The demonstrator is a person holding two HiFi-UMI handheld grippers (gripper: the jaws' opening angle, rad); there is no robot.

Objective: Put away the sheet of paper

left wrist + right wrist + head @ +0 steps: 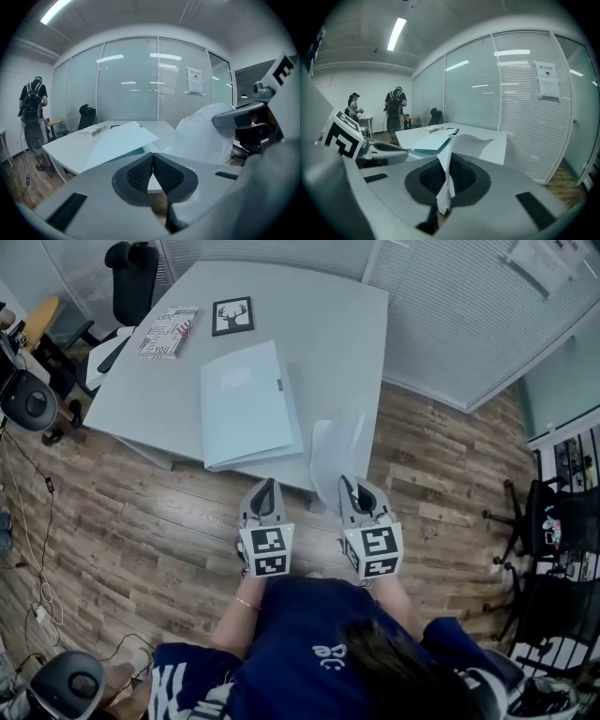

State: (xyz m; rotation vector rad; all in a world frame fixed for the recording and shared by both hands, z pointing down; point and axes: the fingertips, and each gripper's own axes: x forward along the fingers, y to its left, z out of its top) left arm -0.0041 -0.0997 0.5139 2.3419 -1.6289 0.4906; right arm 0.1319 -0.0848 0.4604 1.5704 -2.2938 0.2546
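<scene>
Wood flooring surrounds a pale tabletop (337, 324) in the head view. A folder (248, 404) lies on it, and the sheet of paper (336, 448) stands just right of the folder, pinched by the right gripper (352, 491). The left gripper (264, 491) hovers just off the folder's near edge. In the left gripper view we see its jaws pressed together on nothing. In the right gripper view the jaws clamp the sheet's lower edge and it curls over, thin and limp. We judge it creases easily and wants a second hold on its free edge.
</scene>
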